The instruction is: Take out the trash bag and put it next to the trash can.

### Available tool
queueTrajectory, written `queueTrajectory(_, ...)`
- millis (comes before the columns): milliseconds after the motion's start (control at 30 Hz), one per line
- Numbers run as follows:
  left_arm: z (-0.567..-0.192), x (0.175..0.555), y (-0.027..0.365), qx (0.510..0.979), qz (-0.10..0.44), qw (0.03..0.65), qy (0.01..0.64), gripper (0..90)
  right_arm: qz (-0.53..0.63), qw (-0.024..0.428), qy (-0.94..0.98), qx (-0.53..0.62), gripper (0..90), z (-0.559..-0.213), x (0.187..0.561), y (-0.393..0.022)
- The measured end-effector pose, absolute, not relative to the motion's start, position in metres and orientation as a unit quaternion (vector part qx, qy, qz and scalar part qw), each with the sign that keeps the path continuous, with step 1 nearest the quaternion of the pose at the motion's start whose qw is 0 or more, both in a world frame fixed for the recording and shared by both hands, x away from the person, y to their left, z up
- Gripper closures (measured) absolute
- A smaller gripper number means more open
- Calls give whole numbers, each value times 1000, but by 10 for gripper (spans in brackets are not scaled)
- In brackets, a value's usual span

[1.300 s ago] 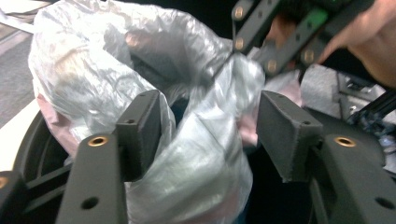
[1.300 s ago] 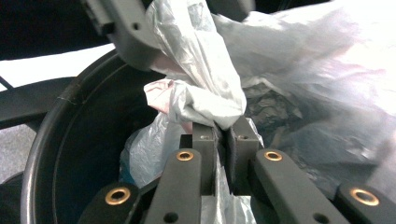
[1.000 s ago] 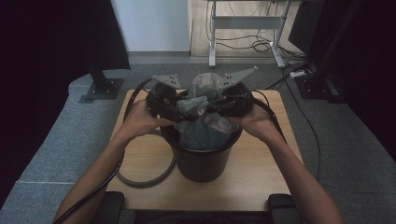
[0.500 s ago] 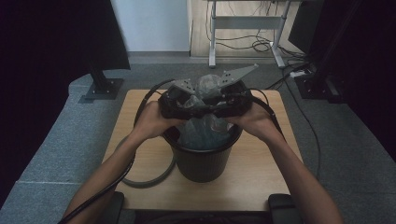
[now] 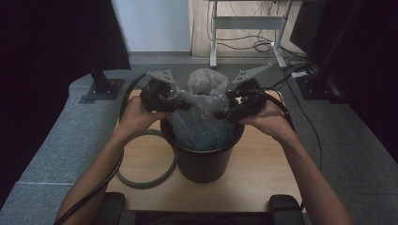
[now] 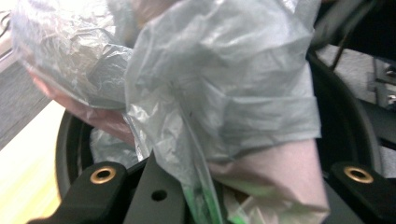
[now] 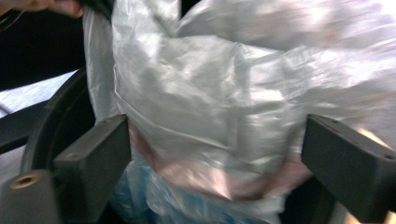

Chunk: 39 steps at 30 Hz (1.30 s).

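Note:
A black bin [image 5: 202, 161] stands on the wooden table [image 5: 267, 164] with a translucent plastic bag [image 5: 202, 101] rising out of it. My left gripper [image 5: 184, 106] is at the bag's left side over the rim. Its jaws have just been closing and are shut on a fold of the bag [image 6: 224, 93], pinched at the left gripper [image 6: 196, 189]. My right gripper [image 5: 221, 112] is at the bag's right side. Its jaws have just been opening, and the right gripper [image 7: 215, 140] stands wide with the bag [image 7: 210, 93] loose between its fingers [image 7: 93, 154].
A grey ring [image 5: 145, 176] lies on the table left of the bin. The bin's dark rim [image 6: 348, 126] curves behind the bag. Grey carpet surrounds the table, with a stand base [image 5: 103, 89] at back left and desk legs and cables at the back.
Both grippers have moved apart from the middle above the bin, left one leftward, right one rightward. The bag's top now stands up between them. The left jaws closed on the film; the right jaws opened.

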<state>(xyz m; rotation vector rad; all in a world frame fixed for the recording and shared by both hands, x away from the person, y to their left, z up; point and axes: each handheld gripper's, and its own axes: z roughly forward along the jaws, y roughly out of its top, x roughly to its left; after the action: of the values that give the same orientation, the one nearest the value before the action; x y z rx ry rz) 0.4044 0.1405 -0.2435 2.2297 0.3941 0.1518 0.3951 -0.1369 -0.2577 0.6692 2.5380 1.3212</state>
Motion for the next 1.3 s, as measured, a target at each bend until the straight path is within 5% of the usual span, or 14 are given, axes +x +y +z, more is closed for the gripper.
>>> queueTrajectory(333, -240, 401, 104, 893, 25, 437, 107, 810, 442, 81, 878, 162, 138, -273, 388, -89)
queueTrajectory(400, -238, 401, 99, 892, 21, 440, 103, 805, 438, 91, 879, 165, 328, -273, 388, -87)
queueTrajectory(433, -238, 401, 99, 892, 21, 440, 103, 796, 438, 91, 879, 165, 328, -273, 388, -87)
queueTrajectory(500, -237, 402, 98, 891, 11, 443, 102, 774, 437, 95, 881, 156, 532, -272, 388, -89)
queueTrajectory(567, -236, 402, 99, 888, 8, 448, 105, 611, 423, 108, 885, 160, 728, -271, 387, -93)
queueTrajectory(600, -234, 402, 100, 887, 7, 449, 106, 611, 423, 108, 885, 160, 728, -271, 387, -93)
queueTrajectory(667, -231, 401, 103, 884, 17, 453, 114, 473, 419, 113, 885, 172, 805, -272, 388, -99)
queueTrajectory(967, -214, 398, 138, 870, 47, 469, 143, 370, 428, 120, 874, 198, 818, -267, 392, -125)
queueTrajectory(1300, -215, 401, 180, 856, 73, 478, 184, 360, 435, 122, 865, 217, 817, -261, 394, -148)
